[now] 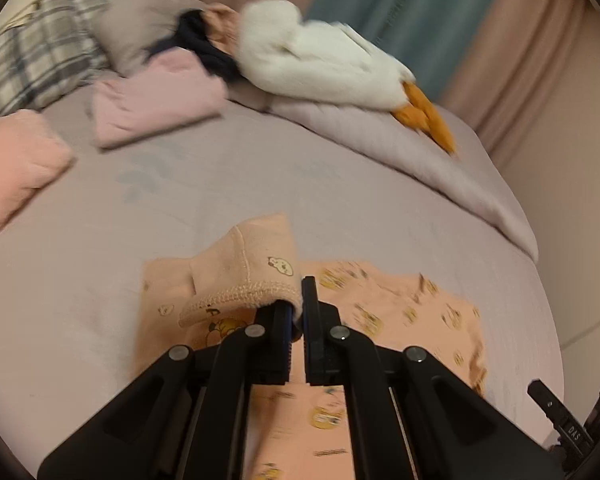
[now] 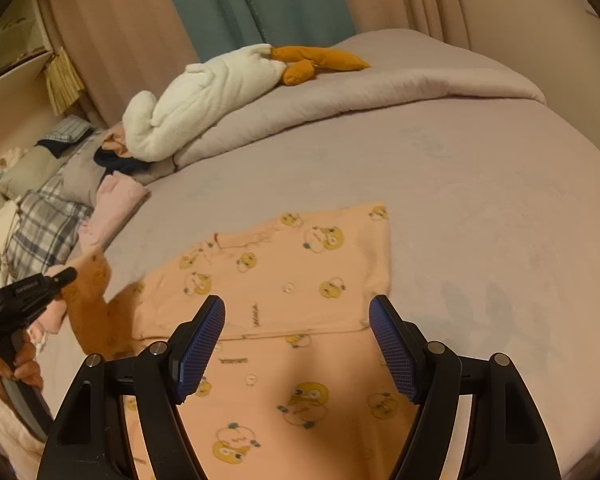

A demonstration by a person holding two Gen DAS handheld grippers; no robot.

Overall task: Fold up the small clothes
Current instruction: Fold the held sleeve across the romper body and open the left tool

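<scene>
The left gripper (image 1: pixel 298 304) had its jaws clenched on the sleeve cuff (image 1: pixel 244 294), lifted above the peach shirt (image 2: pixel 292 280) lying flat on the bed (image 2: pixel 480 220). The right gripper (image 2: pixel 298 344) hovered with jaws released over the shirt. The cloth looked light and limp; hems seemed the surest hold.

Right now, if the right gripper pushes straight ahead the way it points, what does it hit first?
Most likely the peach printed top lying flat on the bed. The right gripper hangs open above it, angled down; depth is hard to judge.
</scene>
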